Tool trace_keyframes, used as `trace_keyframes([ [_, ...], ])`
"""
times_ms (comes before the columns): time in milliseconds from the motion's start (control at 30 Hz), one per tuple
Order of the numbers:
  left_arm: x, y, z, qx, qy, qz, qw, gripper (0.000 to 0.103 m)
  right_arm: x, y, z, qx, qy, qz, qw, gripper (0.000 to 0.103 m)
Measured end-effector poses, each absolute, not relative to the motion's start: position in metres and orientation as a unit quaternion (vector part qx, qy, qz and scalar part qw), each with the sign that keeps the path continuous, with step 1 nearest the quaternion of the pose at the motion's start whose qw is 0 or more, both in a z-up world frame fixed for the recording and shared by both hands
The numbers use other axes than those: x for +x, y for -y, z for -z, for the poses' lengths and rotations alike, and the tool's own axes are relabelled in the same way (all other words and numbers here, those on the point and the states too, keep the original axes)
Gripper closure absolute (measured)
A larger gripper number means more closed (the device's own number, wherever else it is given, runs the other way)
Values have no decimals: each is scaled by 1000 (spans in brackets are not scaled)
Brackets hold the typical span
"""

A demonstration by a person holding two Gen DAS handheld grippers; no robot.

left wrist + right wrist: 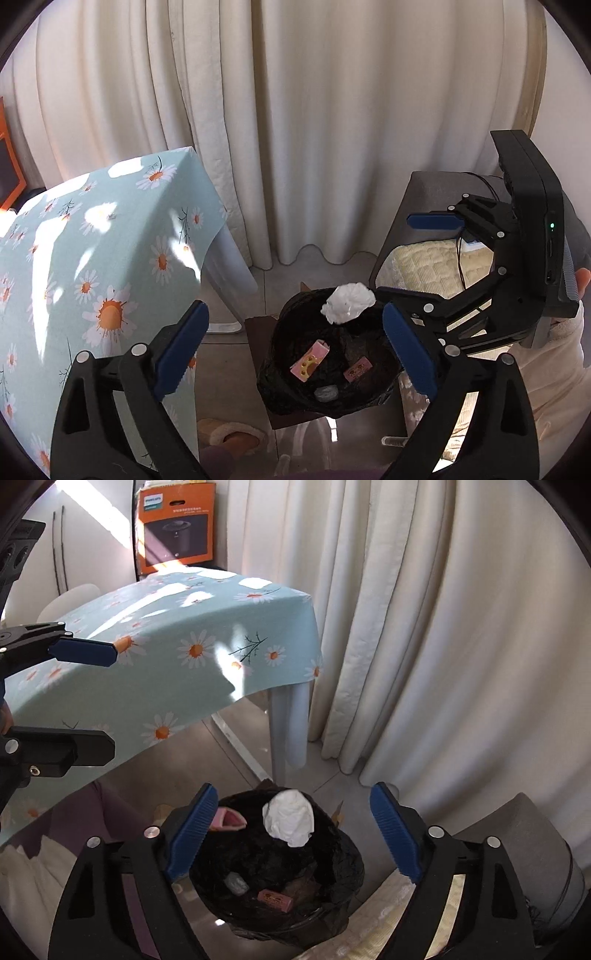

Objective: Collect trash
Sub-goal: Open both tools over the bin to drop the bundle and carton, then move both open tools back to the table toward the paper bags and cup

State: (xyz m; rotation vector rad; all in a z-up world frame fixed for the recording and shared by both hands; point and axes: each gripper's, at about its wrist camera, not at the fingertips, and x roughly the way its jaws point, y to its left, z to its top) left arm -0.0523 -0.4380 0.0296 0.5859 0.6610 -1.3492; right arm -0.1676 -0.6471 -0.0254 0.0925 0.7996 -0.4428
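A bin lined with a black bag (pixel 369 398) (pixel 343 871) stands on the floor below both grippers. A crumpled white tissue (pixel 347 303) (pixel 290 821) is in the air over its mouth, touching neither gripper. Inside lie pink wrappers (pixel 309 361) (pixel 275 900) and a grey scrap (pixel 325 392) (pixel 236 883). My left gripper (pixel 295 350) is open and empty above the bin's left side. My right gripper (pixel 295 834) is open and empty straight above the bin; it also shows in the left wrist view (pixel 413 269).
A table with a blue daisy cloth (pixel 92 240) (pixel 177 646) stands left of the bin. Cream curtains (pixel 314 129) hang behind. A grey chair with a yellow cushion (pixel 428 266) is at the right. An orange box (pixel 175 526) stands behind the table.
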Motion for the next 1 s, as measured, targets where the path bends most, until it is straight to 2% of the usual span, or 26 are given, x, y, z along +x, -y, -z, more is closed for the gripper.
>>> trace_keyframes([
  [167,-40,421,-35,240,-283,594,714,10,-163,646,22,41,-376,205,903,16],
  [400,-14,393,-41,195,-303,574,735,10,-140,627,25,23,-384,169,907,15],
  [633,5,361,-48,164,-306,543,765,10,-113,609,30,54,-378,104,919,14],
  [1000,29,301,-72,131,-283,496,810,6,-70,564,7,53,-326,33,943,12],
])
